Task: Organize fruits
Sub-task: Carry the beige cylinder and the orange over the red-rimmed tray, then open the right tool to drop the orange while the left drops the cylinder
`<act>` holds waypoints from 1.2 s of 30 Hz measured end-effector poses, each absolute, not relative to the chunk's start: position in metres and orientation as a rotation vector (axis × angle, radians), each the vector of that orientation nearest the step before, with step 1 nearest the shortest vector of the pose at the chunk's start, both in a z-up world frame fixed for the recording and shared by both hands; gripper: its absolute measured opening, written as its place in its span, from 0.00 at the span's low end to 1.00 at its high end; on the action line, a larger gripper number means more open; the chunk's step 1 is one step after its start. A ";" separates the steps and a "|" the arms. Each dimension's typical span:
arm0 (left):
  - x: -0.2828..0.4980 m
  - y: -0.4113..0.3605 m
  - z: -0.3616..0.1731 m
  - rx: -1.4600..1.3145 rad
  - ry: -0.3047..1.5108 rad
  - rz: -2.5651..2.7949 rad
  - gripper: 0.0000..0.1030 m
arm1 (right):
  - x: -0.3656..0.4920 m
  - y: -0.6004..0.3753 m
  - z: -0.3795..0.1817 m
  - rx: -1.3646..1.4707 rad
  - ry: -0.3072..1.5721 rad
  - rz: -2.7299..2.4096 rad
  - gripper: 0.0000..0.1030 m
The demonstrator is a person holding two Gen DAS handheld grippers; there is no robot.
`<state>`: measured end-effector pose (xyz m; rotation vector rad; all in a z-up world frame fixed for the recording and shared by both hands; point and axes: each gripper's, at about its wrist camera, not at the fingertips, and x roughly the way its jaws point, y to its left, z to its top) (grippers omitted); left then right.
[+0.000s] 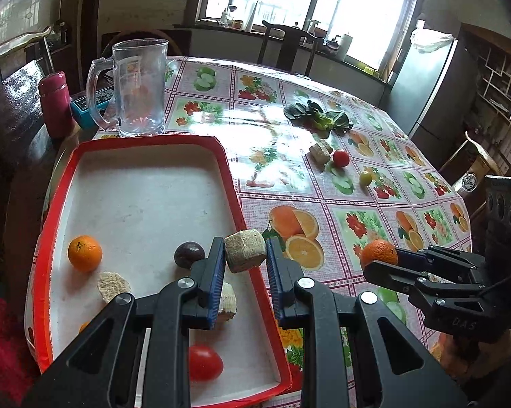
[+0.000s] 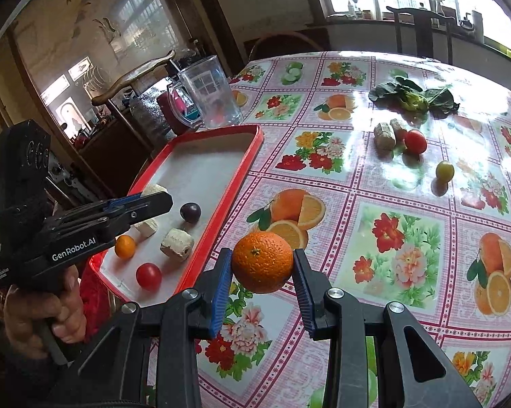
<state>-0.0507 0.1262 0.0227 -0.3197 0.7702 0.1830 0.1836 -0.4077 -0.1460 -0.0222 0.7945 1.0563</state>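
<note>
The left gripper (image 1: 245, 255) is clamped on a pale, rough cylindrical chunk (image 1: 245, 251) (possibly a cut root or sponge piece, I cannot tell which), its blue pads pressing both flat sides. The chunk hangs over the near right rim of the red-edged tray (image 1: 233, 183).

The right gripper (image 2: 262, 265) grips a whole orange (image 2: 262, 261), jaws partly spread to the fruit's width, pads touching its left and right sides. This orange is held above the fruit-patterned tablecloth (image 2: 357, 176), just beside the tray's long edge.

Inside the tray lie a smaller orange (image 1: 84, 253), a dark plum (image 1: 189, 254), a red tomato (image 1: 205, 362) and further pale chunks. Out on the cloth sit another tomato (image 2: 415, 141), a yellow-green fruit (image 2: 444, 170), two pale chunks (image 2: 384, 135) and leafy greens (image 2: 415, 97). A glass mug (image 1: 139, 88) stands beyond the tray.
</note>
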 end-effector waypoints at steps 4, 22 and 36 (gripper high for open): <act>-0.052 0.133 0.019 -0.331 0.774 0.194 0.21 | 0.182 -0.401 -0.145 -0.032 0.795 1.065 0.35; -0.057 0.169 0.010 -0.374 0.779 0.248 0.21 | 0.177 -0.361 -0.142 -0.068 0.803 1.115 0.35; -0.058 0.220 0.009 -0.402 0.771 0.330 0.21 | 0.182 -0.289 -0.125 -0.107 0.783 1.180 0.35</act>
